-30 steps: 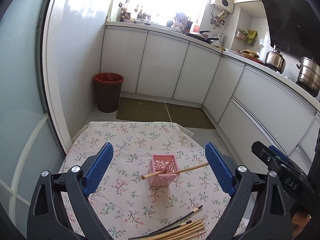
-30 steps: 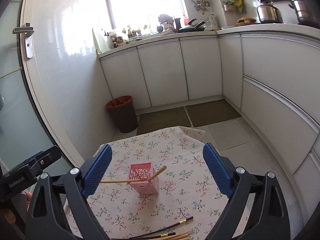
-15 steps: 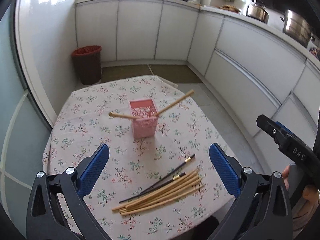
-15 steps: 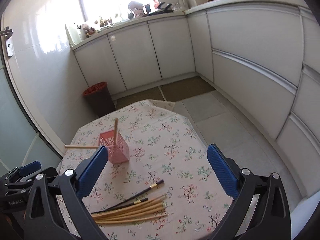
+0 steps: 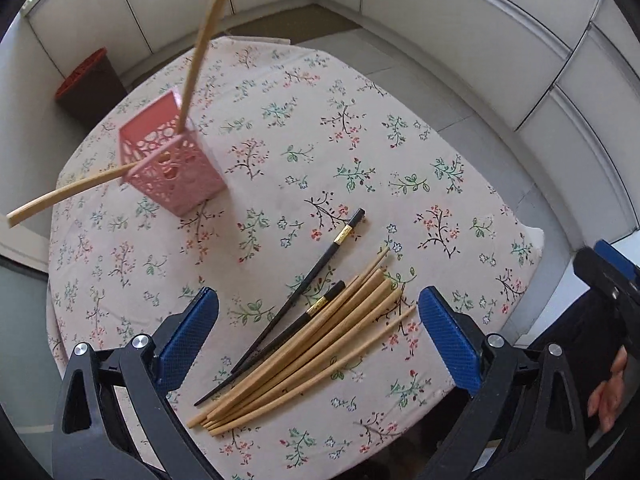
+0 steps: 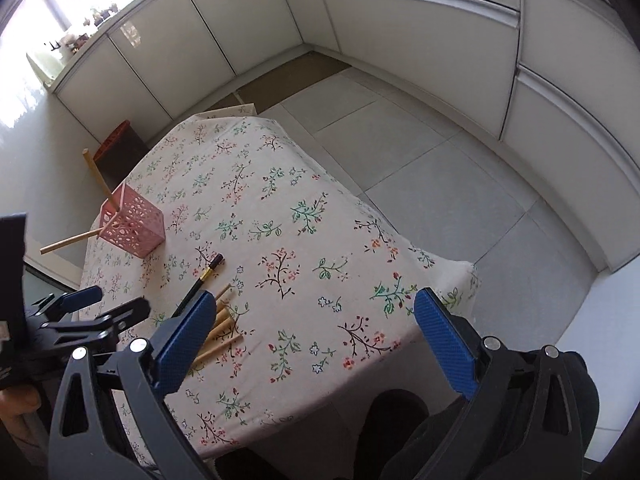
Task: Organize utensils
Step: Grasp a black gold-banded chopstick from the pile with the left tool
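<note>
In the left wrist view, the left gripper (image 5: 318, 334) was seen released, its blue pads (image 5: 188, 338) spread wide and nothing held between them. A bundle of wooden chopsticks (image 5: 316, 348) lay on the flowered tablecloth (image 5: 400, 152) in the lower centre of the frame, directly in the gap between the two pads, with two black chopsticks (image 5: 316, 276) lying just beside it on its left, their gold-banded ends pointed toward the upper right. None of these was touched by either pad. A pink holder (image 5: 172, 160) stood in the upper left of the frame, well apart from the gripper, and two wooden sticks (image 5: 204, 52) were seen leaning out of it, one toward the top and one toward the left edge. In the right wrist view, the right gripper (image 6: 314, 340) was likewise spread open and empty, held over the near right part of the tablecloth (image 6: 320, 208). The wooden chopsticks (image 6: 220, 326) were partly hidden behind its left pad (image 6: 182, 346) at the lower left of the frame, and the pink holder (image 6: 134, 230) was seen farther off at the left. A dark bin (image 6: 118, 152) stood on the floor beyond the table.
</note>
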### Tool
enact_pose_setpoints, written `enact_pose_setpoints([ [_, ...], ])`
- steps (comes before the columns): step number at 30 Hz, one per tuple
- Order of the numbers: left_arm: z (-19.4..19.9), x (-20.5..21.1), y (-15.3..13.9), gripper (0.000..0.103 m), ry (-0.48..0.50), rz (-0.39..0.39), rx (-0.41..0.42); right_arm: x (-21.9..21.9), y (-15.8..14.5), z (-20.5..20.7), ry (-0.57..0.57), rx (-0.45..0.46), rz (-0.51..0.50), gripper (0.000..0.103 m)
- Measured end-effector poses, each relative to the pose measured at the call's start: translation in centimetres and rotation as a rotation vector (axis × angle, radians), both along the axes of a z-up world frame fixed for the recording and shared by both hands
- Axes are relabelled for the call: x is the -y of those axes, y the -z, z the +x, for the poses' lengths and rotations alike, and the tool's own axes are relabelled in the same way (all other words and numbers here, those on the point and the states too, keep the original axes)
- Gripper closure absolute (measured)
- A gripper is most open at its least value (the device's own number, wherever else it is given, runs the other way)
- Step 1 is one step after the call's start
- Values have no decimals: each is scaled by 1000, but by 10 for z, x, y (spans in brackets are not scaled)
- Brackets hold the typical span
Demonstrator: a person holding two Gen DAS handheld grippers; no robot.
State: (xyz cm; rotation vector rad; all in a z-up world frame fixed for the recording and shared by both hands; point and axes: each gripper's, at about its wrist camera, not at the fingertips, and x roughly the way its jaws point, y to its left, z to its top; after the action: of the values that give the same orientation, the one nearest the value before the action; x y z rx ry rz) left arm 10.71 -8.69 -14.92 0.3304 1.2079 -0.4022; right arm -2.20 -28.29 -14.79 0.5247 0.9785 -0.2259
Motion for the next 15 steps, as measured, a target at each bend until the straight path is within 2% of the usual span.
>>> enact_pose_setpoints([
  [2,14,12,12,17,6,-8,-22,0,1,-1,-3,-11,17,7],
  [3,21,18,20,25,14,-10,-38,-1,3,-1,-8,-17,27,7],
  [5,35,29,38,38,13,29,-64,-2,6,2,-22,-31,62,7],
  [6,40,32,46,47,14,50,-75,-3,7,4,-27,-39,85,7],
  [9,51,36,64,57,18,76,-106,-6,11,12,-45,-42,175,7],
  [11,55,31,74,72,10,98,-119,-8,13,22,-56,-34,247,7],
  [12,56,26,80,85,4,109,-122,-10,14,27,-59,-33,279,7],
  [15,55,10,82,89,11,90,-94,-21,19,45,-70,-25,356,7],
])
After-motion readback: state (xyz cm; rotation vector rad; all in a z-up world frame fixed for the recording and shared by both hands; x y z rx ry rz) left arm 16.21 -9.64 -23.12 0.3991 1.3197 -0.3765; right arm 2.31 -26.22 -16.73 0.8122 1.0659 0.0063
